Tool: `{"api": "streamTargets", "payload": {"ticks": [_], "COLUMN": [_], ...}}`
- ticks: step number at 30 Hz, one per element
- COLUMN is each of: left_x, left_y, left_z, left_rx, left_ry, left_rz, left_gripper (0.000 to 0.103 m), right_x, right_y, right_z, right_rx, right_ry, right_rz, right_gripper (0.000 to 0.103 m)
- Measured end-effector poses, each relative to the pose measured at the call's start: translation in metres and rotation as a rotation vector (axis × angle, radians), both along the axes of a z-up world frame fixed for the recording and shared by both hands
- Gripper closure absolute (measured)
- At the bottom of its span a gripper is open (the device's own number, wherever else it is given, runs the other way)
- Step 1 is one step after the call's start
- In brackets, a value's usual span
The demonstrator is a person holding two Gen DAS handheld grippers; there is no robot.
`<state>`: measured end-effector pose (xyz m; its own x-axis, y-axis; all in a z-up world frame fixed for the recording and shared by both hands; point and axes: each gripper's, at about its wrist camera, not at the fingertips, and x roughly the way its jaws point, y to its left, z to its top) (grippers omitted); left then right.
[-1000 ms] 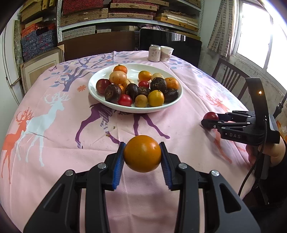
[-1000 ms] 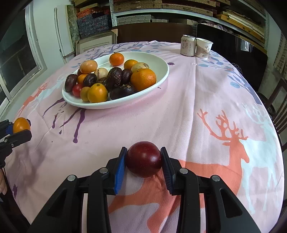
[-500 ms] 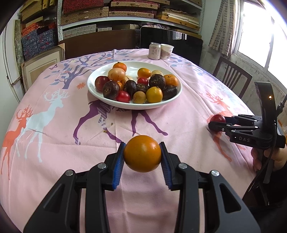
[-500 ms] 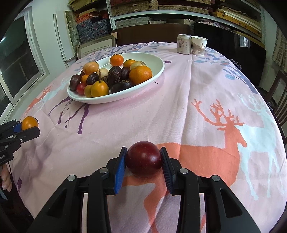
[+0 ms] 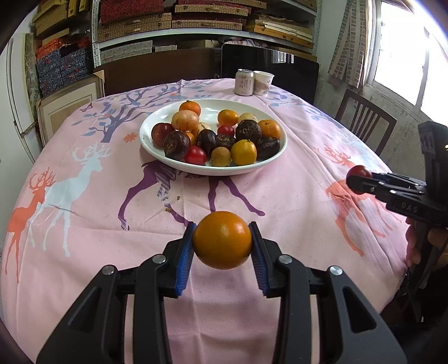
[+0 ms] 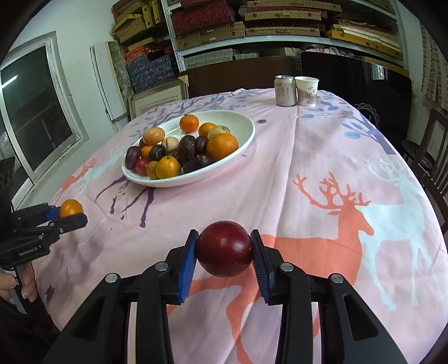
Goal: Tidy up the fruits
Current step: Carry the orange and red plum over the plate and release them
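One pink deer-print tablecloth (image 5: 84, 196), shelves (image 5: 196, 16) behind.

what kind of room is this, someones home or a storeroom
Probably a dining room at home that doubles as storage: a round table under a deer-print tablecloth, a wooden chair by the window, and shelves stacked with woven boxes.

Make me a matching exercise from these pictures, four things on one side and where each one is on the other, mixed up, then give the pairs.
1. orange
2. dark red plum
3. drink can
4. cherry tomato

A. in the white plate
B. in the right gripper
C. beside the paper cup
D. in the left gripper

Pairs: 1-D, 2-B, 3-C, 4-A
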<state>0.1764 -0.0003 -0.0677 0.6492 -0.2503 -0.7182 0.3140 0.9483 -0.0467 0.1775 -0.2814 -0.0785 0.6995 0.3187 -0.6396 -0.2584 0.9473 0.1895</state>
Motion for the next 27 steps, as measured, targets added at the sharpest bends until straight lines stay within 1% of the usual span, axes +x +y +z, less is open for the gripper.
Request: {"api": "streamTargets", "payload": {"ticks": [5, 16, 27], "left_x": [0.001, 0.000, 0.000], "left_y": [-0.001, -0.001, 0.001], "left_z": [0.001, 0.001, 0.011], "left_rx": [-0.001, -0.003, -0.016], "left_ry": [0.000, -0.002, -0.031], "left_rz": [-0.002, -0.002, 0.005], "left_gripper": [0.066, 0.066, 0.066], "right_x": [-0.003, -0.008, -0.017], "right_y": [-0.001, -0.001, -0.007], "right_z": [0.010, 0.018, 0.038], "right_rx": [0.017, 0.047, 0.090], "right_ry": [-0.031, -0.065, -0.138], "right_rz": [0.005, 0.003, -0.009], "right_gripper": [0.065, 0.065, 0.065]}}
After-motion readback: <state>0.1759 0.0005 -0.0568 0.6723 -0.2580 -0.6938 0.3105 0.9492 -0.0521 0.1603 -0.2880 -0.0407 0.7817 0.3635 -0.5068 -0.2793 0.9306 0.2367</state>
